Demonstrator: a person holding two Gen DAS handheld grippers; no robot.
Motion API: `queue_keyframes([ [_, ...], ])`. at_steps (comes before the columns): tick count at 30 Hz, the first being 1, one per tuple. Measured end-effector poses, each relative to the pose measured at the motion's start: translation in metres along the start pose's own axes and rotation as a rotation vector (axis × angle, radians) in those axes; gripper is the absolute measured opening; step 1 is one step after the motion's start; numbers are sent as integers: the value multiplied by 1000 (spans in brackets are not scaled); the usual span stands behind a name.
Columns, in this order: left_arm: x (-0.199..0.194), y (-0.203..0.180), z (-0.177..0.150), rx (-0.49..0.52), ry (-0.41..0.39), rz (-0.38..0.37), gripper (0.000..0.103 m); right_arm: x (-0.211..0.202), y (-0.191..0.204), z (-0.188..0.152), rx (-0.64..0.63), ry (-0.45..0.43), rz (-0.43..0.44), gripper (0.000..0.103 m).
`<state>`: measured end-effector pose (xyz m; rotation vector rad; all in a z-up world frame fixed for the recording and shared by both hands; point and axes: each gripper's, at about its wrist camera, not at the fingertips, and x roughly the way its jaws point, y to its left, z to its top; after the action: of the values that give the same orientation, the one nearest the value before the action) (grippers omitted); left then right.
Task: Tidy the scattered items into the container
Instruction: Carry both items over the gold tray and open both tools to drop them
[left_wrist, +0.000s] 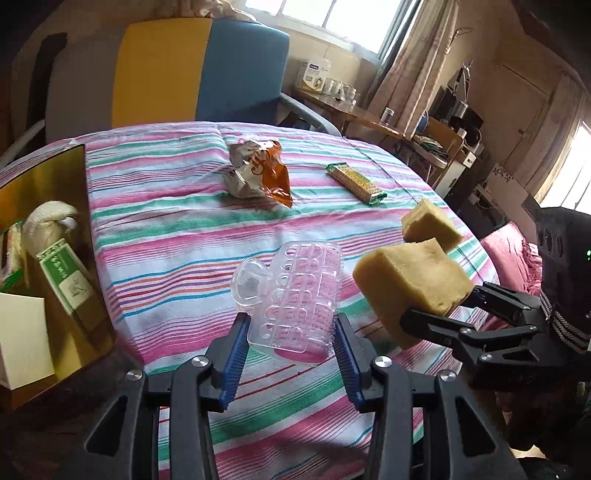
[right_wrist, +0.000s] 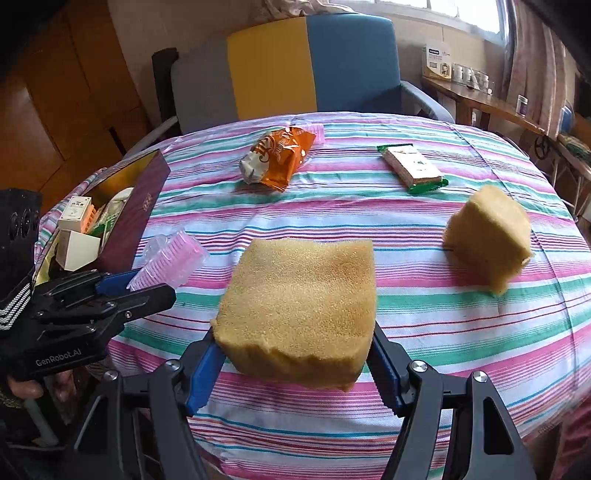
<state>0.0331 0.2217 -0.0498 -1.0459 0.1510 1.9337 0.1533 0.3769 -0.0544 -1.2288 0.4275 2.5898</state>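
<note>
Currently held: one clip, one sponge

Left gripper (left_wrist: 291, 332) is clamping a clear plastic hair clip (left_wrist: 295, 291) with pink showing through it, the clip sitting between both blue pads and lifted just above the striped tablecloth (left_wrist: 166, 229). Right gripper (right_wrist: 295, 365) is squeezing a yellow sponge block (right_wrist: 299, 302), coarse-pored and ragged along its near edge, also raised off the cloth. A second sponge (right_wrist: 487, 236) is lying well apart to the right. An orange snack packet (right_wrist: 277, 155) and a green-edged wafer pack (right_wrist: 412, 166) are resting farther back. An open maroon box (right_wrist: 144, 206) with a gold lining is standing at the left edge, holding small white cartons (right_wrist: 75, 210) and a green-labelled pack (left_wrist: 66, 280)
</note>
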Motion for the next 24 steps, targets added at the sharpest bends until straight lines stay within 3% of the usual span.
queue_keyframes([
  [6, -49, 34, 13, -80, -118, 77, 45, 5, 39, 31, -82, -31, 87, 71],
  [11, -82, 85, 26, -154, -187, 206, 45, 16, 87, 67, -160, -52, 196, 71],
  [19, -101, 171, 44, -266, -202, 351, 46, 52, 177, 129, -266, -56, 324, 71],
  [24, -97, 205, 52, -317, -186, 382, 46, 90, 225, 169, -257, -21, 381, 72],
])
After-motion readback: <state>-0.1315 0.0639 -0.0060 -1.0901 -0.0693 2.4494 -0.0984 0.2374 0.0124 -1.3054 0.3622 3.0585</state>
